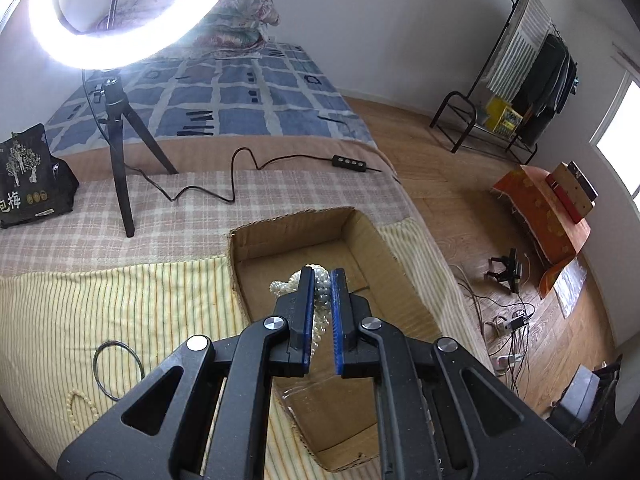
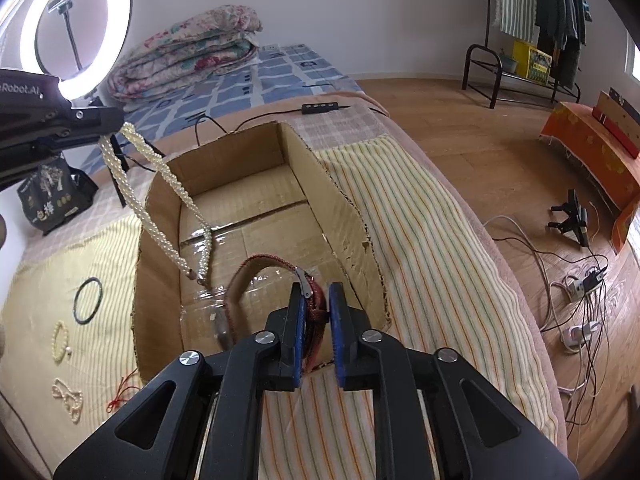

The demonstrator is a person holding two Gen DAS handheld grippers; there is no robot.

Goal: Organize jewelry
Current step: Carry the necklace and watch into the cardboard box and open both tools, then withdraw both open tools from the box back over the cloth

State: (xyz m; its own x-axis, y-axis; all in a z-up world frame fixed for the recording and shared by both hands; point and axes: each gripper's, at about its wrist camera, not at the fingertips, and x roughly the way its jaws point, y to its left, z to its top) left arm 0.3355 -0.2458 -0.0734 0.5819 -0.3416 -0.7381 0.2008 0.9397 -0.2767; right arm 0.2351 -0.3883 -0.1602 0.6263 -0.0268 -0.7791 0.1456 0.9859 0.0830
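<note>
Both clamped: left gripper [image 1: 321,280] pinches pearl necklace [image 2: 160,216], dangling into cardboard box [image 2: 320,184]; right gripper [image 2: 316,300] pinches red woven band [image 2: 260,260] over it.

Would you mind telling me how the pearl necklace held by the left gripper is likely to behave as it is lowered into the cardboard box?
The pearl necklace hangs slack in a long loop from the left gripper, so it is probably floppy and will likely pile up rather than keep its shape. Its beads look smooth, so it may slide on the taped floor of the cardboard box.
</note>
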